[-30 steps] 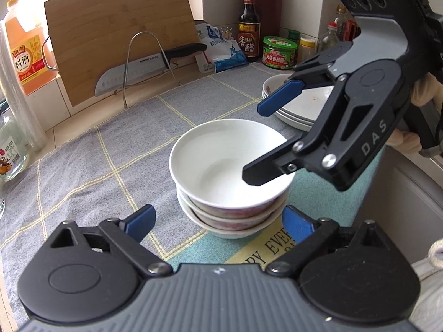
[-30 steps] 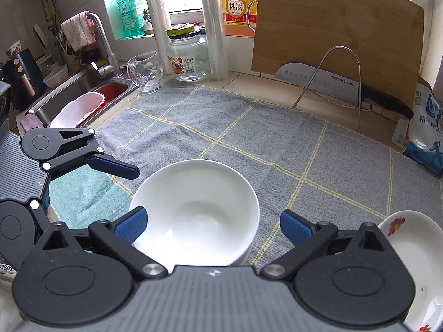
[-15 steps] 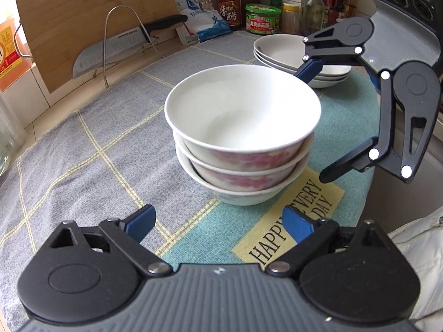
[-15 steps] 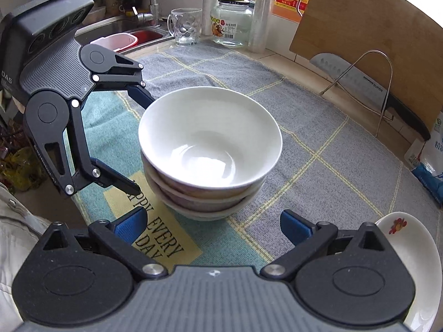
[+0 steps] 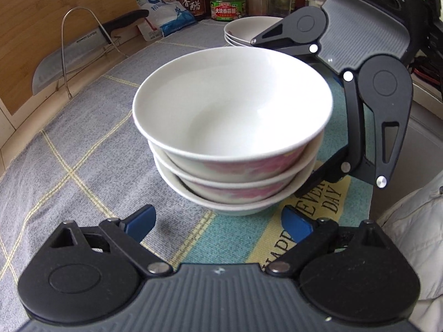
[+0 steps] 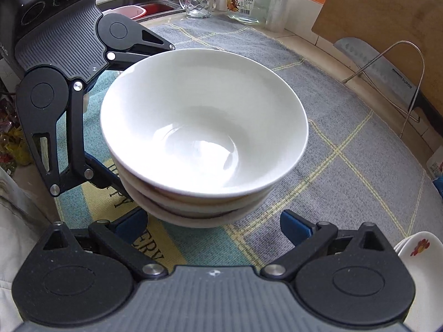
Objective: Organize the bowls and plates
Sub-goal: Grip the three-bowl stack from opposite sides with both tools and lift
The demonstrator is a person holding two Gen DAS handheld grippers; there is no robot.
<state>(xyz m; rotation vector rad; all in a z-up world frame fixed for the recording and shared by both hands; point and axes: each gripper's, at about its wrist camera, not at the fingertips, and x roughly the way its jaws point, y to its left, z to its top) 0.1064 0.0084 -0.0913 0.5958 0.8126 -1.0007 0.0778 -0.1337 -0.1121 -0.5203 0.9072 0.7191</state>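
**A:** Left to right in the left wrist view, what is already sorted?

**B:** On the desk's grey checked cloth (image 5: pixel 91 127) the stack of bowls (image 5: pixel 232 138) stands at the centre, three nested, its base over the seam between that cloth and the teal mat (image 5: pixel 221 238). Far right, near the jars, lies the stack of plates (image 5: pixel 243 31), likewise nested. Both groups look gathered.

**A:** And the tongs?

**B:** The left tongs (image 5: pixel 218 221) are at the near edge, blue pads apart but closing slightly, the bowl stack just beyond them and untouched. The right tongs (image 5: pixel 310 127) stand on the right of the stack, fingers spread vertically, one above the rim and one by the base; no contact can be confirmed.

**A:** The right wrist view?

**B:** The same bowls (image 6: pixel 205 127) sit just beyond the right tongs (image 6: pixel 213 222), which gape wide and empty.

**A:** What remains?

**B:** Judged from this, stacking is done; the bowl stack probably still needs carrying to its place, seemingly by both tongs together.
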